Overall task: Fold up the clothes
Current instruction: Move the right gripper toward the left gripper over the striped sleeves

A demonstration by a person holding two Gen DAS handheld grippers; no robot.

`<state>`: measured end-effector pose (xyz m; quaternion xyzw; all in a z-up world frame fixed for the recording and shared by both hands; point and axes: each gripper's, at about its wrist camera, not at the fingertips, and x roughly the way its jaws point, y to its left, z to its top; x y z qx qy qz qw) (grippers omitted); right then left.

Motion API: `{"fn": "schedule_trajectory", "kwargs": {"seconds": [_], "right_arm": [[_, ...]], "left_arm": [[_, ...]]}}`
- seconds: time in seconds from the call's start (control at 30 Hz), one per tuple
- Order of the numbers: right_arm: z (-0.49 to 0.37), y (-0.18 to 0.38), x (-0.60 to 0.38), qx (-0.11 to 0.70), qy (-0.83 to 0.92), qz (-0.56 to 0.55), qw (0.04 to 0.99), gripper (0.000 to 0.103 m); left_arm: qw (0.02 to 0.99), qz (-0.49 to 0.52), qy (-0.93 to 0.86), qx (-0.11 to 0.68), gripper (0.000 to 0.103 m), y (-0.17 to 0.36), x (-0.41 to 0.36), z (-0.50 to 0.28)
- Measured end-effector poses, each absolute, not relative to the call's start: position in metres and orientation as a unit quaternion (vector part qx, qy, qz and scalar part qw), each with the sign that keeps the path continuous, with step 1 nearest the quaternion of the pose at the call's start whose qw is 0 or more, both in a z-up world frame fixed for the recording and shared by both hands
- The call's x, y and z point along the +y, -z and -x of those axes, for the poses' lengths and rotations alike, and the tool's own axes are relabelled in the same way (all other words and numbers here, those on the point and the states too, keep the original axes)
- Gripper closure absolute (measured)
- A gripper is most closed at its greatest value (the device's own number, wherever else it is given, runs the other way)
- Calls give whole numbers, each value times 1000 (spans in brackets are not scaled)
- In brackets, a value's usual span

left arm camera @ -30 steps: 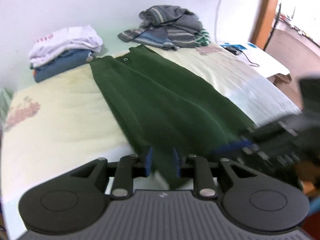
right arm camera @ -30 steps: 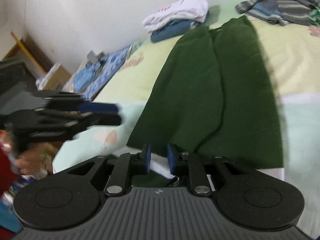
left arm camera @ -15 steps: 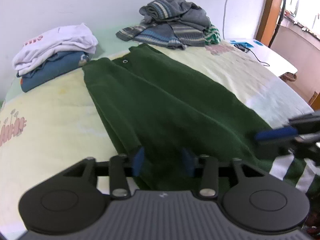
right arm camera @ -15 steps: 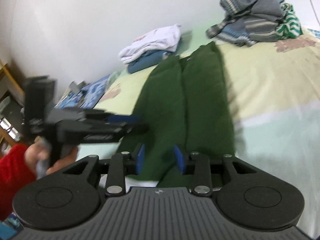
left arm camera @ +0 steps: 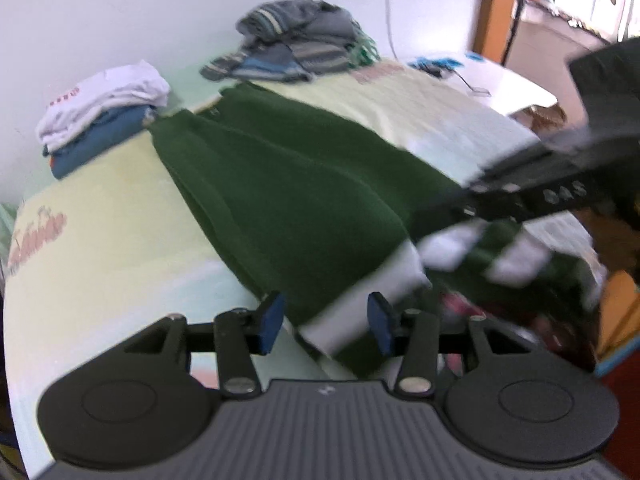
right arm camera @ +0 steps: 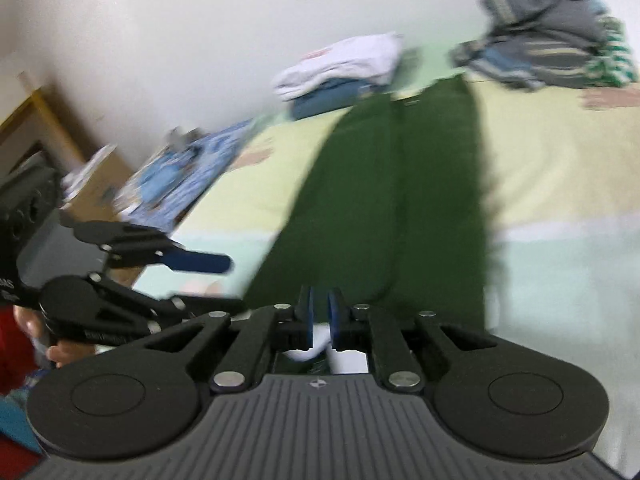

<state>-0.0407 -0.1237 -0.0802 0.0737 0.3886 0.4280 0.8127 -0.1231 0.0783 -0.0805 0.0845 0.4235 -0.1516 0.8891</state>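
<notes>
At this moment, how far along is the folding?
Done: a folded stack by the wall. In hand: green trousers lie flat; the right gripper is closing on the striped cuff, the left gripper is open around the hem. Left: folding them, then the heap.

Nothing properly readable here. Letters on the side of the right gripper (left arm camera: 460, 204), maybe "DAS", too blurred to trust. Red print on the white shirt (left arm camera: 108, 96) and pink lettering on the sheet (left arm camera: 38, 234), both smeared beyond reading.
</notes>
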Motion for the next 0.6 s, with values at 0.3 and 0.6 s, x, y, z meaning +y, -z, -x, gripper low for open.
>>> {"fn": "schedule_trajectory", "kwargs": {"seconds": [0.3, 0.6], "right_arm": [[46, 86, -122, 409, -441, -81, 795, 85], [37, 98, -114, 443, -414, -101, 789, 87]], "left_arm": [[878, -2, 128, 461, 51, 82, 70, 172], [874, 38, 78, 479, 78, 90, 59, 182]]}}
